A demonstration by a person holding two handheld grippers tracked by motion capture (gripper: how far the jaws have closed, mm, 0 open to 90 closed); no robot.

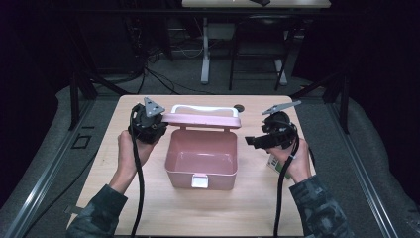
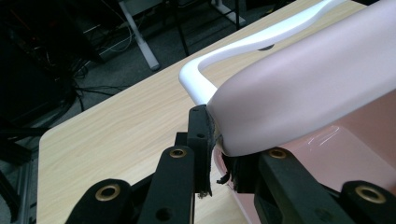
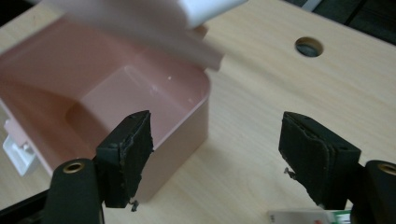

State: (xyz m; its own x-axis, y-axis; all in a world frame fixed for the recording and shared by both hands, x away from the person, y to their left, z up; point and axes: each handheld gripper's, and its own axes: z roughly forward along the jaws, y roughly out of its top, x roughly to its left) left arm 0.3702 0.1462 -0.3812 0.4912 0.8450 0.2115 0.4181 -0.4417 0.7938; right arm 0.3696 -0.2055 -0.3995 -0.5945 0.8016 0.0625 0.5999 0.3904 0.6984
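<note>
Dark workshop, pale wood-grain table (image 1: 148,208): a smooth pink plastic box (image 1: 201,158) sits mid-table, latch toward the person, long side running across. Left gripper (image 2: 215,154), hand upright, clamps the raised lid (image 2: 308,88) at its corner; right gripper (image 3: 215,158), levelled toward the box, stands open and empty.

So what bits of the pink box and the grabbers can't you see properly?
- Open pink plastic box: its lid's top, high view, faces away.
- White front latch: right gripper view, cut by the left edge.
- Green-and-white packet: high view, mostly behind the right gripper; print too small.
- Left gripper: grip on the lid edge, partly hidden by the lid.
</note>
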